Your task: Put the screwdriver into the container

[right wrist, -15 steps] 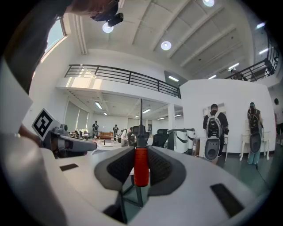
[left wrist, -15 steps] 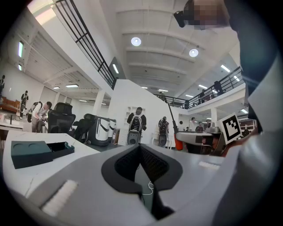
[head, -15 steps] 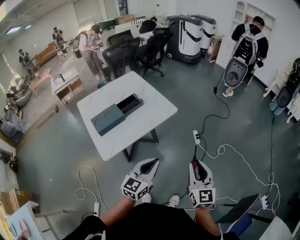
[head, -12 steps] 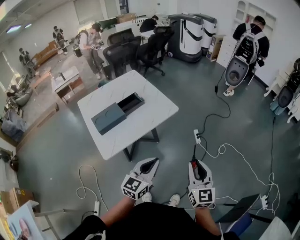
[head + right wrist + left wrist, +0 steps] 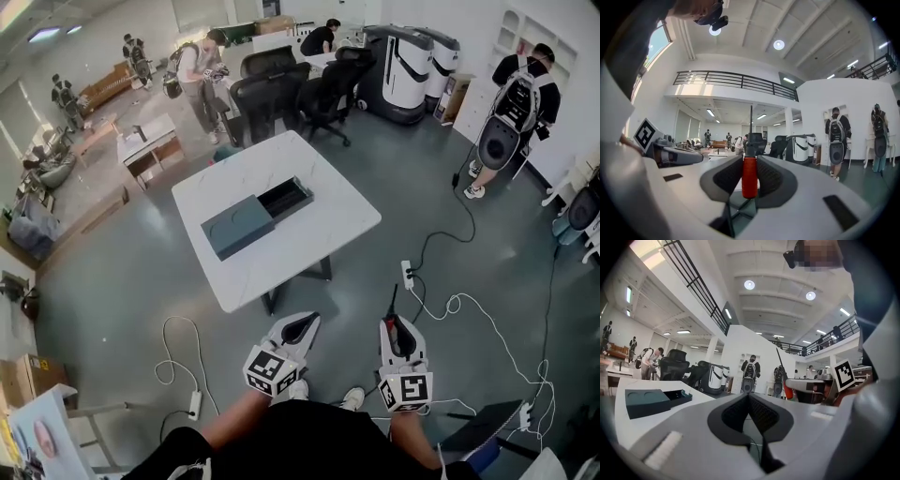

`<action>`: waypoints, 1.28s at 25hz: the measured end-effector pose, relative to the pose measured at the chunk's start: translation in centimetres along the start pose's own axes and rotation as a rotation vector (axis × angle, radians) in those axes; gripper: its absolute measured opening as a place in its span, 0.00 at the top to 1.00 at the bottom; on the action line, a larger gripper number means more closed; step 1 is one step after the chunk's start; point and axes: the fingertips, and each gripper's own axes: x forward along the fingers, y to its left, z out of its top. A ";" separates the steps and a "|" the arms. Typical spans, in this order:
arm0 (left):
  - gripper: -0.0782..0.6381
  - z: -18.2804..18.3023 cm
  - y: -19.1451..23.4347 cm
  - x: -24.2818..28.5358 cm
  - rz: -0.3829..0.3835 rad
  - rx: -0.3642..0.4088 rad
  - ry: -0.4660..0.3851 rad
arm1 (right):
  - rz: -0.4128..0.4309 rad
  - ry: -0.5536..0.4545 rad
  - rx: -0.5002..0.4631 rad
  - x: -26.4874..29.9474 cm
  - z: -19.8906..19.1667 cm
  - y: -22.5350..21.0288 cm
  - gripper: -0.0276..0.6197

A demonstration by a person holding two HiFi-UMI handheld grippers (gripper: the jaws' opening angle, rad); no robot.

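Your right gripper [image 5: 750, 163] clamps the screwdriver [image 5: 749, 180] by its red handle, which leaves the shaft free to lead into the container [image 5: 255, 217]. The container lies on the bench [image 5: 328, 239], well ahead of both grippers. Your left gripper [image 5: 749, 398] is closed and empty.

A white table [image 5: 328, 220] stands on the grey floor [image 5: 122, 272], black office chairs [image 5: 267, 98] beyond, cables [image 5: 469, 305] trailing.
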 end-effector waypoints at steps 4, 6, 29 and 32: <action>0.88 0.0 2.1 -1.4 0.005 0.009 -0.005 | 0.004 -0.020 0.026 1.3 0.3 1.5 0.82; 0.88 0.1 3.0 -2.2 0.004 0.013 -0.005 | -0.002 -0.026 0.027 1.8 0.6 2.2 0.82; 0.88 1.1 6.9 3.7 0.077 0.022 0.013 | 0.072 -0.039 0.038 8.1 1.2 -3.0 0.82; 0.88 1.3 6.7 5.7 0.089 0.030 0.012 | 0.088 -0.047 0.043 9.1 1.2 -5.1 0.82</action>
